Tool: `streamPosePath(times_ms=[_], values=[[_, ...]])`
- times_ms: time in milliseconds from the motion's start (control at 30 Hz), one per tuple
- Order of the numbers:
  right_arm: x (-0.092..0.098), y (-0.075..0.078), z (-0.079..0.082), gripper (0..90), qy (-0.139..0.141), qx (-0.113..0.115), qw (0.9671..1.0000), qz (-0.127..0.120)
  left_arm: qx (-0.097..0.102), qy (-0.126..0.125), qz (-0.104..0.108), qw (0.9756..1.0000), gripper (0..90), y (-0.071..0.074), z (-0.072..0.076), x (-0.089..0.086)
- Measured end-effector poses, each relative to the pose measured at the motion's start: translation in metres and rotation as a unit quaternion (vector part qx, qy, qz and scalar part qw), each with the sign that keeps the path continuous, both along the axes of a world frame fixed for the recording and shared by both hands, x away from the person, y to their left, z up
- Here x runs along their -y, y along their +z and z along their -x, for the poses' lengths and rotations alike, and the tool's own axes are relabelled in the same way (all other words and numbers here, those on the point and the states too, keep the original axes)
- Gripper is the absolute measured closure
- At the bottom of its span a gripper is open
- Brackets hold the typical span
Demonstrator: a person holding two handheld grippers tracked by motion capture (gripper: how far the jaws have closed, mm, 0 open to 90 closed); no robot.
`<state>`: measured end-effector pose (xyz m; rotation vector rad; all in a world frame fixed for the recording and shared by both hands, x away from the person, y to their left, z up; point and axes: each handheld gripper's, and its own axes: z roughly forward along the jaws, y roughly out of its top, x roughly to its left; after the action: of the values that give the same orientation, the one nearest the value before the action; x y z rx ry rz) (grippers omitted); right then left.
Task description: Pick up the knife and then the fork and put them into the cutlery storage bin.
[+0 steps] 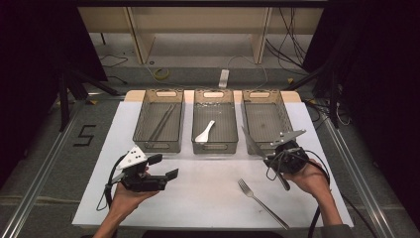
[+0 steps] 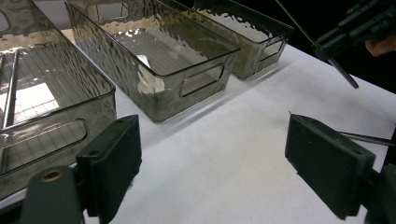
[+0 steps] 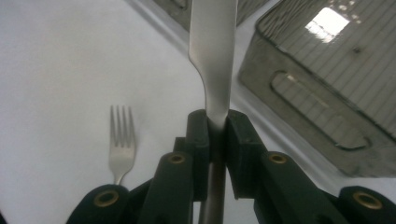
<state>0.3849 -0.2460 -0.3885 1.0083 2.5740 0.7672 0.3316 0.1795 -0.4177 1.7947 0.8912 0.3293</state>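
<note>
left gripper (image 1: pixel 167 166) rests low in an upturned palm, jaws wide apart; right gripper (image 1: pixel 267 157) raised, jaws clamped

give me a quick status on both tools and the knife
Right tool shut on knife, blade up near right bin. Left tool open, holding nothing. Fork lies on table, nothing in the way.

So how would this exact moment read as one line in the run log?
right gripper: shut on knife | near right bin | left gripper: open | fork: on table
</note>
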Motion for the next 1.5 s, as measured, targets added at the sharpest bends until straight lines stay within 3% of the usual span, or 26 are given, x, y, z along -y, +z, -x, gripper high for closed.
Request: streamPosePath(times_ms=[700,1267,1500], values=[[-0.003,0.028,-0.046,81.0,-0.041,0.016,0.9984,-0.037,0.006,0.006,0.005,0.9999,16.6,0.001,0.002,-0.003],[-0.006,0.044,-0.084,81.0,-0.073,0.028,0.9953,-0.058,0.008,0.007,0.007,0.9999,16.6,0.001,0.001,-0.003],[0.0,0.046,-0.097,81.0,-0.102,0.025,0.9918,-0.072,0.01,0.005,0.007,0.9999,16.5,0.001,0.002,-0.001]])
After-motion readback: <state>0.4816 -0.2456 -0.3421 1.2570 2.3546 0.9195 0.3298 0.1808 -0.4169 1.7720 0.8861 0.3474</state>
